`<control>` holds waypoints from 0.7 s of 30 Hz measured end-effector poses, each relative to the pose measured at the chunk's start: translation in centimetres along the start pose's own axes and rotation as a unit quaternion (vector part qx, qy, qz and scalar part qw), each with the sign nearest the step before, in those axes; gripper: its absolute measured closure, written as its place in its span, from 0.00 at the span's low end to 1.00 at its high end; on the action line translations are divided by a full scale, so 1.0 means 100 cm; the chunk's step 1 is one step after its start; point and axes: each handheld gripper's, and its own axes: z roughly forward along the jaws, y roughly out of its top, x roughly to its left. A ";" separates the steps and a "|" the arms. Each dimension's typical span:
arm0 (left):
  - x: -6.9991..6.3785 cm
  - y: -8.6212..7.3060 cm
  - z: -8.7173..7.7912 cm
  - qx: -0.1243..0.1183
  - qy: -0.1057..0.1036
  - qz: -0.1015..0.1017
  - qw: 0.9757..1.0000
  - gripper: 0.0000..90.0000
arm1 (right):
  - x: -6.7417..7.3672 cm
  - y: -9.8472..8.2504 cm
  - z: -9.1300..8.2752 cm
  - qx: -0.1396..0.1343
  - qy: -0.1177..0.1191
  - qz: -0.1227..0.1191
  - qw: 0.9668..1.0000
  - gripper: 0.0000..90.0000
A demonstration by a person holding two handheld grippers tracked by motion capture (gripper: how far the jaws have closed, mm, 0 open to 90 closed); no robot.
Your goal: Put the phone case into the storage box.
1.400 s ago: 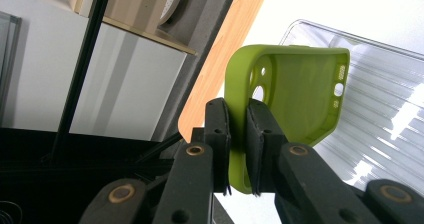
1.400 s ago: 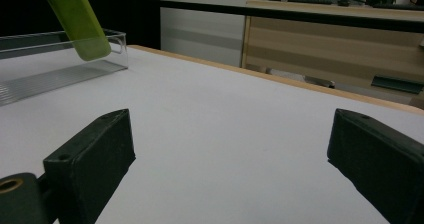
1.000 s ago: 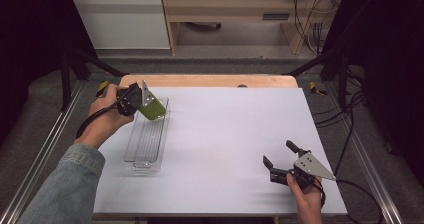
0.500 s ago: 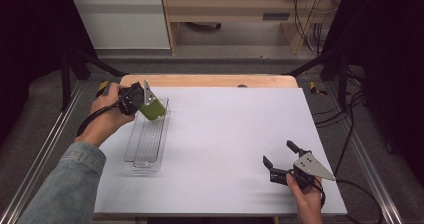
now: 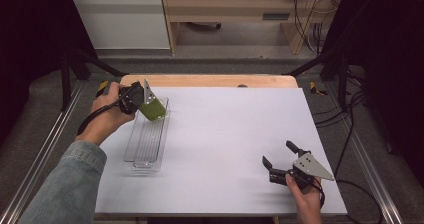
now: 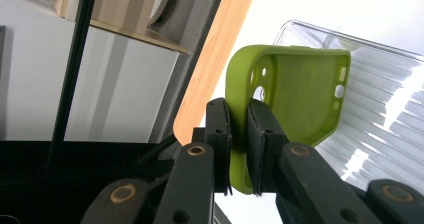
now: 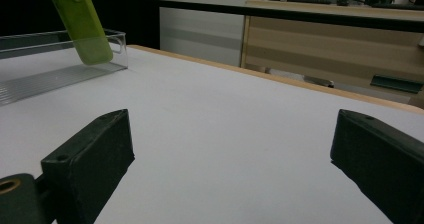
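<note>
Green silicone phone case point(image 6: 295, 99) pinched by one side wall in my left gripper point(image 6: 239, 149), above clear tray's point(image 5: 145, 149) far end | right gripper point(image 5: 280, 159) spread, idle, well apart from tray | risk: soft wall flexes, case slips or lands on tray rim

On the one white table point(image 5: 225, 134) there are two grippers, the left gripper point(image 5: 142, 101) in the frame's upper left and the right gripper point(image 5: 280, 159) at lower right, one green phone case point(image 5: 153, 109), and one clear plastic tray point(image 5: 145, 144) at left.
</note>
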 end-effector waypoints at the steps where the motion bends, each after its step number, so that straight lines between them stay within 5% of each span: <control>1: 0.000 0.001 0.000 -0.002 0.000 0.001 1.000 0.90 | 0.000 0.000 0.000 0.000 0.000 0.000 1.000 0.04; 21: 0.005 0.008 0.017 -0.025 -0.004 -0.008 1.000 0.89 | -0.001 0.000 0.000 0.001 0.001 0.004 1.000 0.04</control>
